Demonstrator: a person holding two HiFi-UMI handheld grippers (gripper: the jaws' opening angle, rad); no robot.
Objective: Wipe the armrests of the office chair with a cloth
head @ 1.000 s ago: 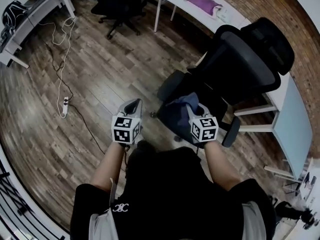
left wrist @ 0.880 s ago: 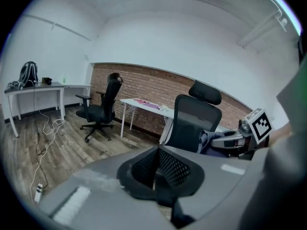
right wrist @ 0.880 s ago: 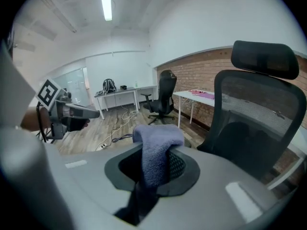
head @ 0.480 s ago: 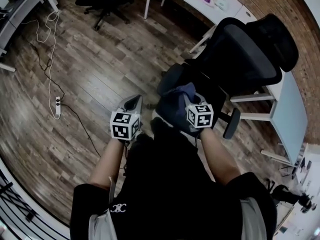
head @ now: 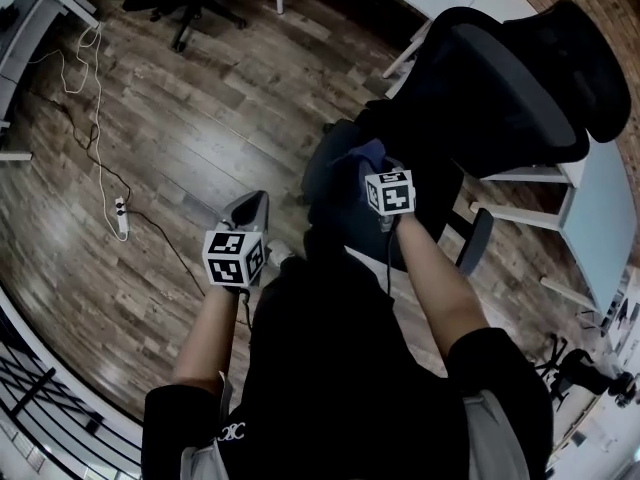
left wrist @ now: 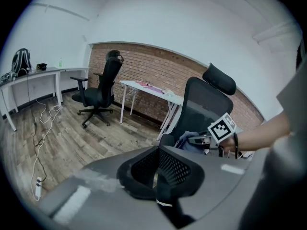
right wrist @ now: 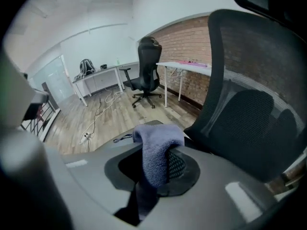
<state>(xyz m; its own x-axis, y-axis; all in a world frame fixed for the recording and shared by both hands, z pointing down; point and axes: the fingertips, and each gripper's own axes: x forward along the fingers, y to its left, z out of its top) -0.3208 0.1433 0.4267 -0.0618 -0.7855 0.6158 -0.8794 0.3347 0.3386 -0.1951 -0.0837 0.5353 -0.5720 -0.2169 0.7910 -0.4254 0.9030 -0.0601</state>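
Note:
The black office chair (head: pixel 500 78) stands ahead and to the right, its mesh back (right wrist: pixel 254 85) filling the right gripper view. My right gripper (head: pixel 374 160) is shut on a blue-grey cloth (right wrist: pixel 156 150), which drapes over its jaws. It holds the cloth (head: pixel 364 152) over the chair's near side, by a dark padded armrest (left wrist: pixel 168 139). Whether the cloth touches the padding, I cannot tell. The other armrest (head: pixel 476 240) juts out on the right. My left gripper (head: pixel 250 200) hangs over the floor left of the chair, with its jaws together and nothing in them (left wrist: pixel 156 178).
A second black office chair (left wrist: pixel 100 87) stands farther off by a white table (left wrist: pixel 148 87). A power strip with its cable (head: pixel 122 218) lies on the wood floor at left. A pale desk (head: pixel 600 218) stands behind the chair at right. The person's legs are below me.
My right gripper has moved forward with the cloth, closer to the chair. The left gripper has dropped back toward the body. The head view has shifted toward the chair.

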